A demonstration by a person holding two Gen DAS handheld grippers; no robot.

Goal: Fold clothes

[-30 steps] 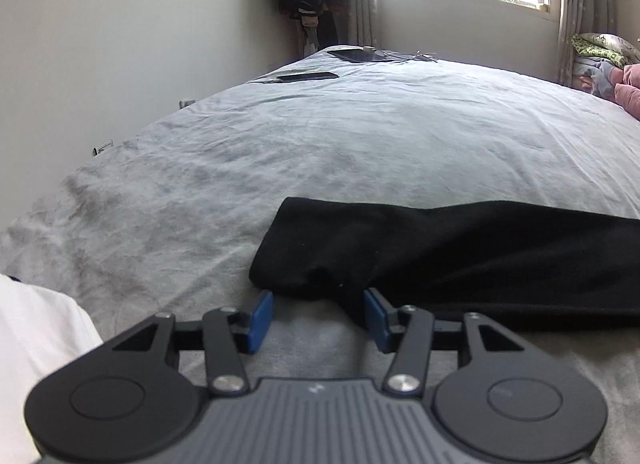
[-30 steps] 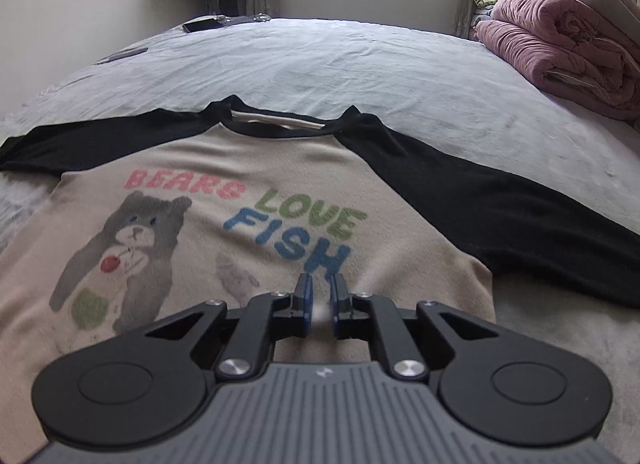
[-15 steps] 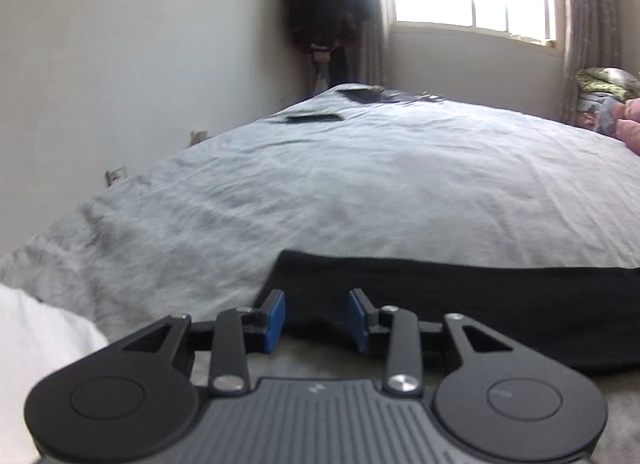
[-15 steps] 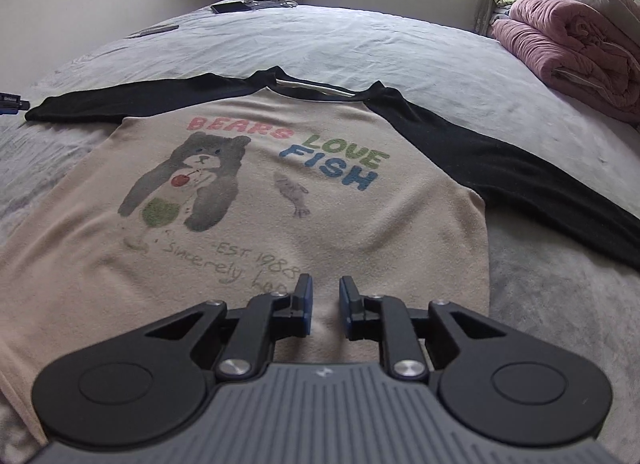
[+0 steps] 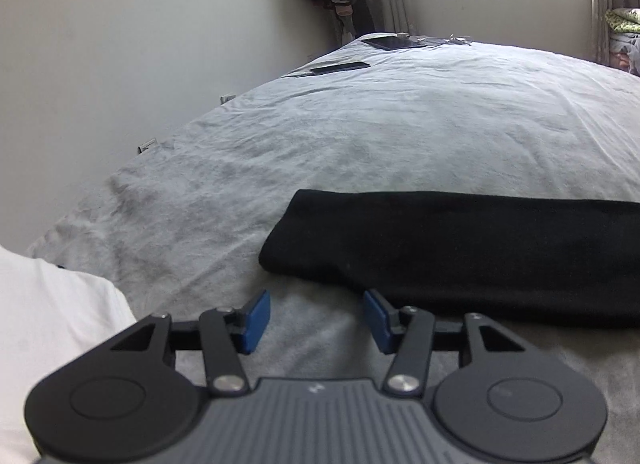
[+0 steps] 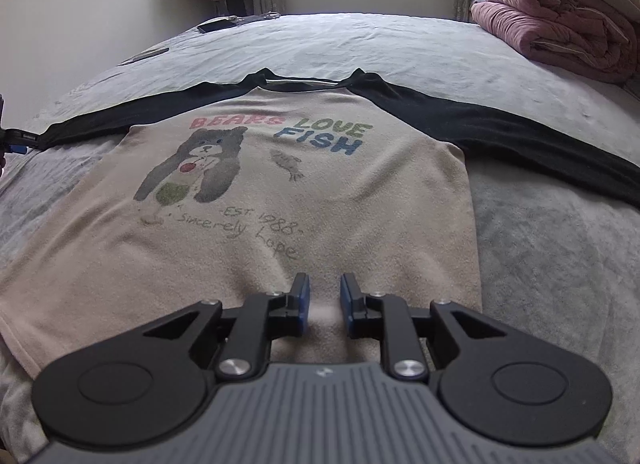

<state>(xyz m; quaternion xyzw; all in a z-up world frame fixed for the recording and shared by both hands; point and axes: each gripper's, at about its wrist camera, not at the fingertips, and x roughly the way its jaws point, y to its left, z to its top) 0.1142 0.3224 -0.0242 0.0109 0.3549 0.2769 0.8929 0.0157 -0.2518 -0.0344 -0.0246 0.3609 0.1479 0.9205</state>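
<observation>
Black sleeve [image 5: 460, 248] cuff just beyond parted left fingers [image 5: 256, 318], right fingers [image 6: 302, 302] apart over hem.

The black sleeve [image 5: 460, 256] runs off the right edge of the left wrist view. In the right wrist view, the shirt's [image 6: 248, 200] hem lies hidden under the gripper body at the bottom, and the flat dark objects [image 6: 218, 24] at upper left are too small to identify.

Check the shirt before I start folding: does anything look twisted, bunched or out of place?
Nothing stands out. The shirt lies flat, print up, on the bed, both black sleeves spread sideways. Its left sleeve end lies smooth, just ahead of the open left gripper.
</observation>
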